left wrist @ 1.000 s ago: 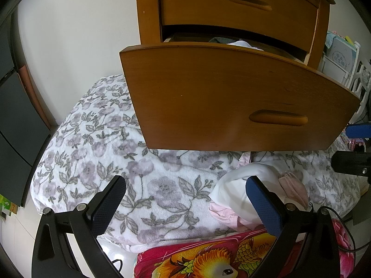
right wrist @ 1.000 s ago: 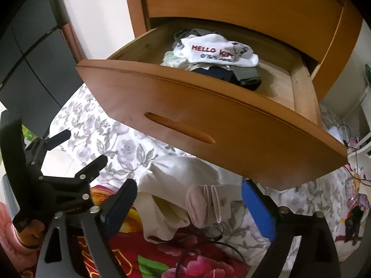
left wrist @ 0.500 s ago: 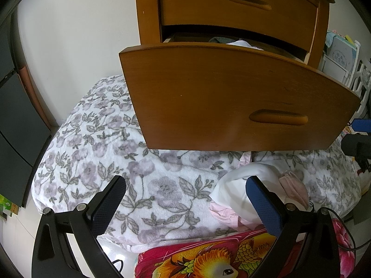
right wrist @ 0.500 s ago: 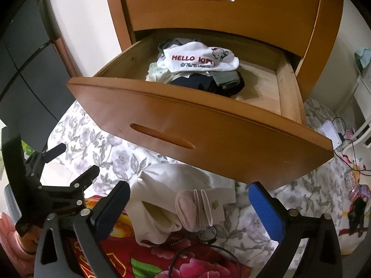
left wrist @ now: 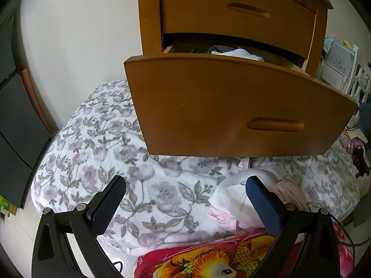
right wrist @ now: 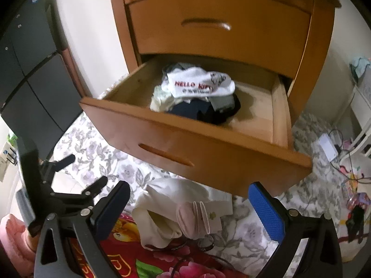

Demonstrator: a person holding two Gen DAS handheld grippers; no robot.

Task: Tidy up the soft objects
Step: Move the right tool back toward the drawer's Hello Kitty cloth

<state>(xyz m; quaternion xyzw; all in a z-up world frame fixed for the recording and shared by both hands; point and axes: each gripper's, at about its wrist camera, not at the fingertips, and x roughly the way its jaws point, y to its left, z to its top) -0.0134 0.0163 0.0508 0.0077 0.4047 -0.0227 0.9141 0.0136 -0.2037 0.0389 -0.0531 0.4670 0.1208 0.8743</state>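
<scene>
Your right hand-held gripper hangs with its jaws spread wide and empty above the loose soft things on the bed: a cream cloth and, lying against it, a pink sock bundle, both just below the open drawer; bring it straight down over the pink bundle, keep clear of the drawer front, and pinch the folded middle so nothing trails; your left hand-held gripper waits beside it, equally wide and empty; lift high enough to clear the drawer's lip before dropping onto the white printed sock pile.
</scene>
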